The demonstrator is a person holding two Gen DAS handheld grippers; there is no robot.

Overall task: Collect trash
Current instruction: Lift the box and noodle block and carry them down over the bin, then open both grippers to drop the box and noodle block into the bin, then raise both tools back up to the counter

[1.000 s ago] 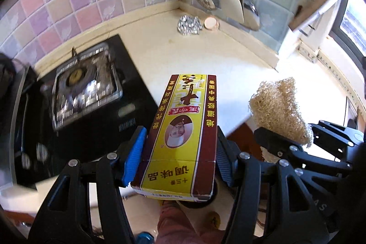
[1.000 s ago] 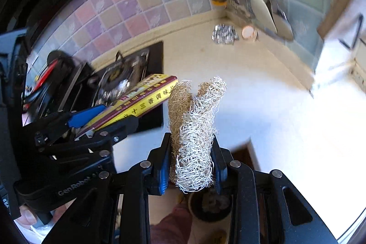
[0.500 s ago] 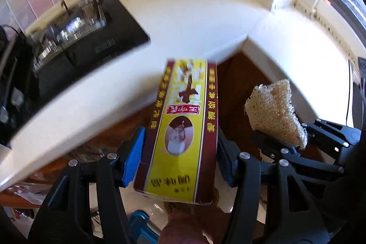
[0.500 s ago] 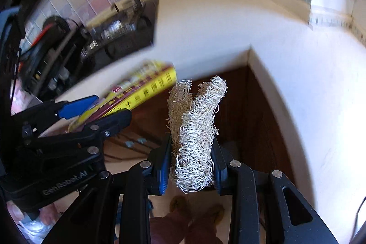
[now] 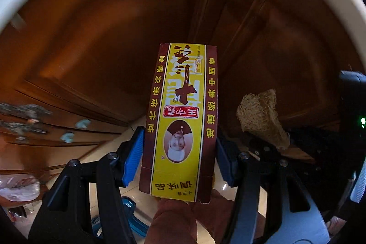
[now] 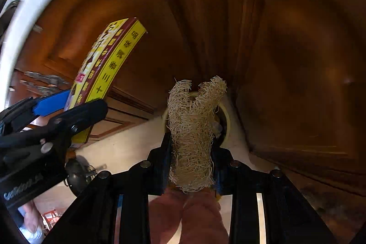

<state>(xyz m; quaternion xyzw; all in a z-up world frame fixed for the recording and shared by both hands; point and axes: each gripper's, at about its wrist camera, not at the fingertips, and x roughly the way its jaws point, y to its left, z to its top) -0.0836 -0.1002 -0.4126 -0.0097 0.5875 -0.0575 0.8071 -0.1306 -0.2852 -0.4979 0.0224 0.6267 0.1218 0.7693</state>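
Left wrist: seasoning box point(image 5: 180, 122) clamped between left claw point(image 5: 179, 157) pads.

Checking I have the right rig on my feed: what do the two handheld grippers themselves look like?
The left gripper has black plastic fingers built as open triangular frames with silver rivets, tipped by ribbed blue pads. Seen from the right wrist view, its black body carries white lettering, too blurred to read. The right gripper has the same black frame and silver rivets, with dark pads. No cables show.
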